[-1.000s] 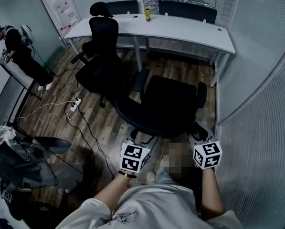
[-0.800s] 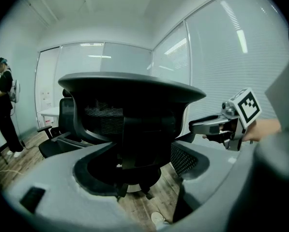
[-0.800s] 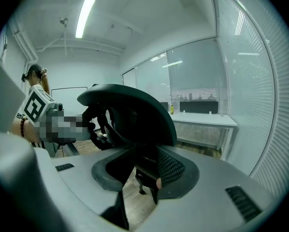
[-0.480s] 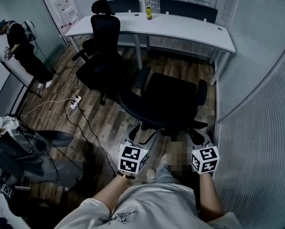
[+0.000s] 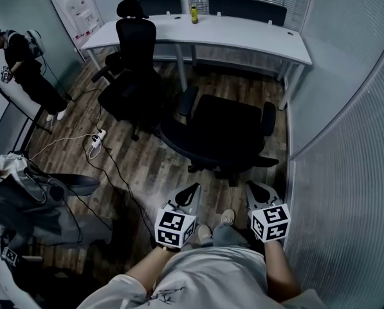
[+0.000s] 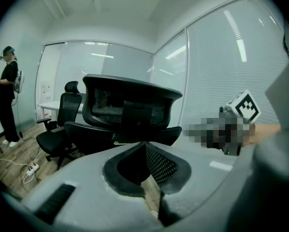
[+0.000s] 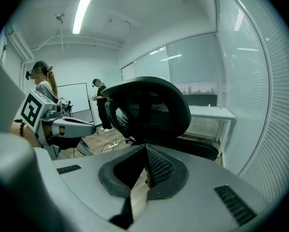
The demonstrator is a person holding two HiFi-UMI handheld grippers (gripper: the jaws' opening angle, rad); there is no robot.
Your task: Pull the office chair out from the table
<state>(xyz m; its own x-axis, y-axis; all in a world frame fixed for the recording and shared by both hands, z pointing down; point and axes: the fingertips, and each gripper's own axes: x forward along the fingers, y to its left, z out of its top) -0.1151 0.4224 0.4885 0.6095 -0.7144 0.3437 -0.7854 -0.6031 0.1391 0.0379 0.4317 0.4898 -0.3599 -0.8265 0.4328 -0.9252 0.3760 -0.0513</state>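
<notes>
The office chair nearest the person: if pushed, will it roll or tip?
The office chair would probably roll easily: its star base stands on smooth wooden floor. It looks fairly heavy with spread legs, so tipping seems unlikely.

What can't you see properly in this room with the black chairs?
- Chair wheels: in the head view, the seat hides most of the base.
- Bottle label: in the head view it stands far off on the table, too small to read.
- Wall poster: in the head view the top edge cuts it off, and its print is too small.
</notes>
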